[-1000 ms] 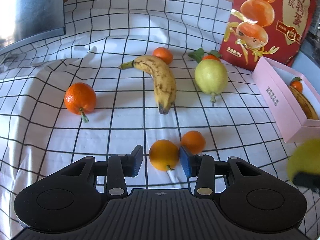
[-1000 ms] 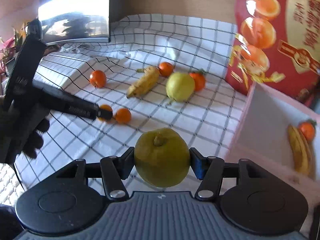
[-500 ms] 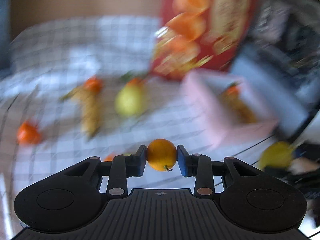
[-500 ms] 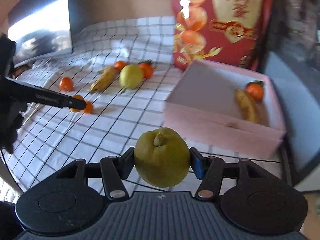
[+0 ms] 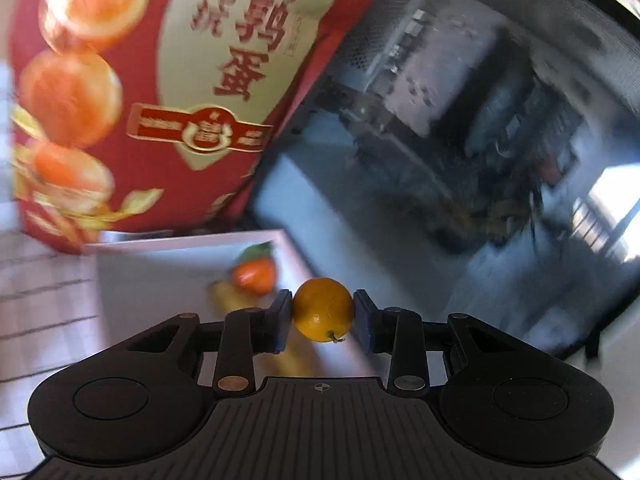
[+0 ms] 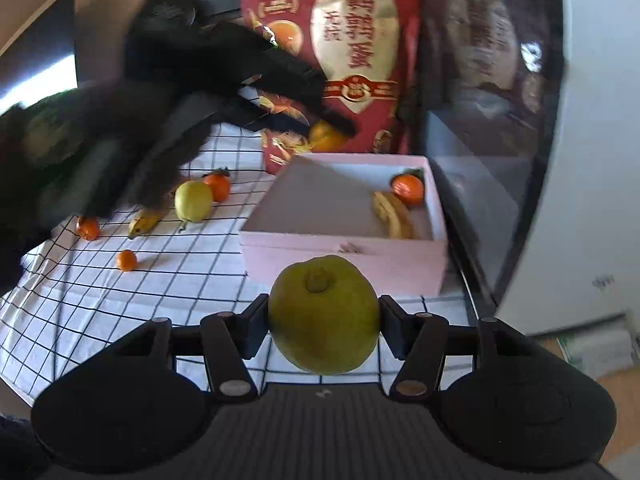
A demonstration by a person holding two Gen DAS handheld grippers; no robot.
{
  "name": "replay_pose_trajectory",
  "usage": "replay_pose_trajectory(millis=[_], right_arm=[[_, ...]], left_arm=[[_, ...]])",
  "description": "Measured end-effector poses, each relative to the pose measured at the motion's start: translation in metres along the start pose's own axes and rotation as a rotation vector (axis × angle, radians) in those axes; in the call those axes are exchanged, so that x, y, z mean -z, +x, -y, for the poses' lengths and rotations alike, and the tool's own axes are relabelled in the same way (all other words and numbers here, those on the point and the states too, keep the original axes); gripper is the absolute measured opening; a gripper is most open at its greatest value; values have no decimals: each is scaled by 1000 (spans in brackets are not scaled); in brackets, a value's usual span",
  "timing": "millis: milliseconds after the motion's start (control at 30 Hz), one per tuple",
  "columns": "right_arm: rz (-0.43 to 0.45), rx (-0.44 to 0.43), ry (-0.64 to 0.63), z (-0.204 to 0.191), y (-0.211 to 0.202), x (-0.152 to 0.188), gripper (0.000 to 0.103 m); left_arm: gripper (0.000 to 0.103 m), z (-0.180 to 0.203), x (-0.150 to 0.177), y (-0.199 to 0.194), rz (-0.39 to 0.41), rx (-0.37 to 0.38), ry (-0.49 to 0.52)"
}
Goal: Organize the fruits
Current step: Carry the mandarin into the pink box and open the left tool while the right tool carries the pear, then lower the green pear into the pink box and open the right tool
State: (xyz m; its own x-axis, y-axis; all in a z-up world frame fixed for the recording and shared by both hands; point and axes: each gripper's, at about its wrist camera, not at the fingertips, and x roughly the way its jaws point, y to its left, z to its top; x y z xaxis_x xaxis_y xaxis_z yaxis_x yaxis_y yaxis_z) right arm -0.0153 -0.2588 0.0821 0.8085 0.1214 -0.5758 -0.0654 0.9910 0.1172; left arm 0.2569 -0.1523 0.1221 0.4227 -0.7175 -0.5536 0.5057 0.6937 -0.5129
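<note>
Right wrist view — left hand-held gripper (image 6: 332, 130) blurs across red bag (image 6: 360, 40).

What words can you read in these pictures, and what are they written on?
"鹌鹑蛋" in big red letters, on the red bag standing behind the pink box.
"无抗" in smaller red letters beside it, same bag.
The red banner lower on the bag: too blurred to read.
The small mark on the box front: too small to read.

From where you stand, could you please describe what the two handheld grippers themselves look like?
Both are matte black. The left gripper and right gripper share a ribbed centre plate with a small crosshair mark, two rounded side lobes with circular discs, and linkage arms with brass-coloured pivot pins. The finger pads look dark blue. No cables are visible.
</note>
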Motion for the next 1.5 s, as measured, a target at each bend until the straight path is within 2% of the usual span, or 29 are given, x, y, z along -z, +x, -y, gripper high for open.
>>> replay_pose_trajectory(millis=[100, 200, 300, 400, 567, 700, 833, 933, 1033, 1367, 1500], right_arm=[[-10, 17, 21, 4, 0, 6, 58], [-12, 20, 32, 8, 0, 7, 58], [-11, 9, 25, 11, 7, -2, 58], [12, -29, 21, 13, 15, -20, 58], [29, -126, 52, 17, 47, -73, 58], [-54, -201, 134, 21, 107, -105, 58], [-183, -255, 212, 17, 162, -112, 58], [-263, -278, 245, 11, 184, -106, 58], [-291, -305, 266, 6, 191, -101, 58], [-283, -293, 226, 7, 183, -102, 58], [-300, -195, 191, 12, 185, -97, 58]], left_arm=[[37, -7, -11, 23, -4, 9, -55], [37, -12, -4, 14, 33, -17, -36], [37, -17, 12, -17, 71, -56, 11], [37, -22, 36, -55, 123, -130, 55], [37, -38, 85, -100, 120, -197, 27], [37, -55, 124, -122, 90, -242, -42], [37, -69, 153, -140, 87, -282, -119], [37, -76, 163, -152, 107, -313, -159], [37, -84, 170, -162, 124, -332, -188], [37, -87, 178, -168, 132, -336, -213], [37, -88, 178, -169, 137, -338, -223]])
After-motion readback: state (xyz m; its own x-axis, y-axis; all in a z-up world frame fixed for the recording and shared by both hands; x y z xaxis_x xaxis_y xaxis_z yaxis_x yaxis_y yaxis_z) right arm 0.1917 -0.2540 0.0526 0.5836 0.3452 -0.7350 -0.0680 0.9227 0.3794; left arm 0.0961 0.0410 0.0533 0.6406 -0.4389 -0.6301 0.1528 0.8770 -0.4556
